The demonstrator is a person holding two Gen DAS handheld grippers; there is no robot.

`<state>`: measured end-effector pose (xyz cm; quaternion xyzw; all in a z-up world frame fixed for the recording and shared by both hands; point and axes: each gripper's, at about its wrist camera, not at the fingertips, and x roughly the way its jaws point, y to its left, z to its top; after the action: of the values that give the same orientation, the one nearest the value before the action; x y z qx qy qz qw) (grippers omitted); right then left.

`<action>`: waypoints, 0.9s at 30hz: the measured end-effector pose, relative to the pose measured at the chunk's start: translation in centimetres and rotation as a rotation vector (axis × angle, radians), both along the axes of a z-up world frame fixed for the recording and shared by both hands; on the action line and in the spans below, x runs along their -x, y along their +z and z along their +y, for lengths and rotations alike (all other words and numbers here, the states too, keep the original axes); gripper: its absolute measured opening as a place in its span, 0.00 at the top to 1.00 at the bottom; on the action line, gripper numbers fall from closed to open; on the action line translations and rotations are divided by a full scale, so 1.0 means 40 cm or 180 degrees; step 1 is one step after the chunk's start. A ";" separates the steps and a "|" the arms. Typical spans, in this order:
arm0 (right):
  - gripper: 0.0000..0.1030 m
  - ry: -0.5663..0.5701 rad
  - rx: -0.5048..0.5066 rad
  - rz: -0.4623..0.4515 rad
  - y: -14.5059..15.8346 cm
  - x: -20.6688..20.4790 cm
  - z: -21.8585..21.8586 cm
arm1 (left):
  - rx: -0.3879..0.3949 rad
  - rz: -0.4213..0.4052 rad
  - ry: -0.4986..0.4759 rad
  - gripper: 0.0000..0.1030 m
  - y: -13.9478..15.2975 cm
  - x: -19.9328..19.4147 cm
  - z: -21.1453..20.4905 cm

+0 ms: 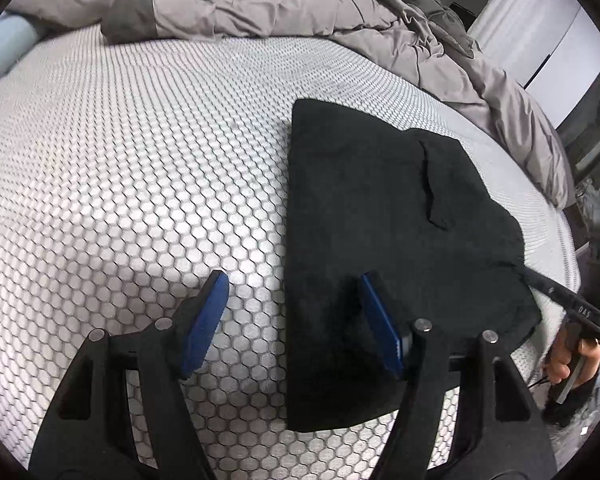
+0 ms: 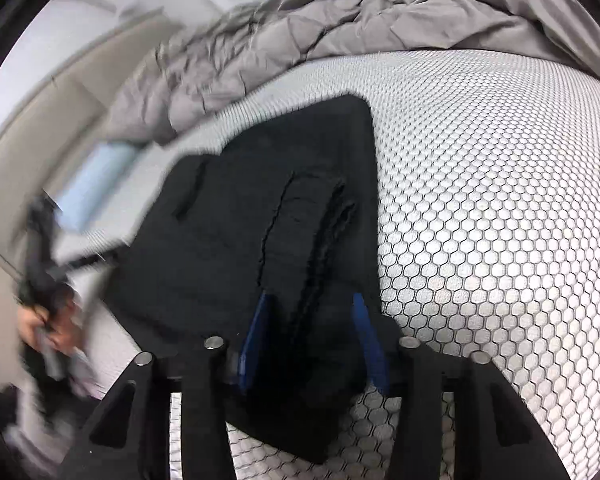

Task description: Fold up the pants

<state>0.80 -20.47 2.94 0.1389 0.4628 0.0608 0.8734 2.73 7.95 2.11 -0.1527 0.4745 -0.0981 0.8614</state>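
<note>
Blue-padded left gripper (image 1: 292,284) stands open, gripping nothing, one finger over the bare honeycomb mattress (image 1: 120,152), the other over the near edge of the folded black pants (image 1: 380,200). Right gripper (image 2: 312,304) stands part open, straddling a folded pant edge; pad contact cannot be told. Pants lie flat on the mattress, near its right edge, a grey duvet (image 1: 260,4) bunched beyond.

Likely a home bedroom; bare mattress (image 1: 140,160), rumpled grey duvet (image 1: 260,0)
</note>
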 end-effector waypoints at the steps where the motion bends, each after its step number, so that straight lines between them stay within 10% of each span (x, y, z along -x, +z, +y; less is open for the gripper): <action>1: 0.43 -0.0048 0.0020 -0.0061 0.013 0.009 -0.011 | 0.0075 0.0025 -0.0047 0.37 -0.006 -0.001 0.000; 8: 0.32 -0.0088 -0.0749 0.0215 -0.047 -0.034 -0.065 | 0.0255 0.0035 -0.0206 0.59 -0.022 -0.011 -0.048; 14: 0.66 -0.0020 -0.0043 -0.0033 -0.030 -0.130 -0.001 | 0.0221 -0.0031 -0.0063 0.67 -0.011 -0.121 -0.078; 18: 0.47 -0.0410 0.0382 -0.0053 -0.044 -0.173 0.004 | 0.0118 0.0029 -0.0041 0.66 -0.017 -0.157 -0.090; 27: 0.35 -0.0107 0.0092 -0.0189 0.019 -0.033 -0.017 | -0.0651 -0.0271 -0.0301 0.45 0.017 0.005 -0.102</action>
<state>2.13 -21.16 3.72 0.1321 0.4351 0.0436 0.8896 2.53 3.86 2.80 -0.0371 0.4517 -0.0961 0.8862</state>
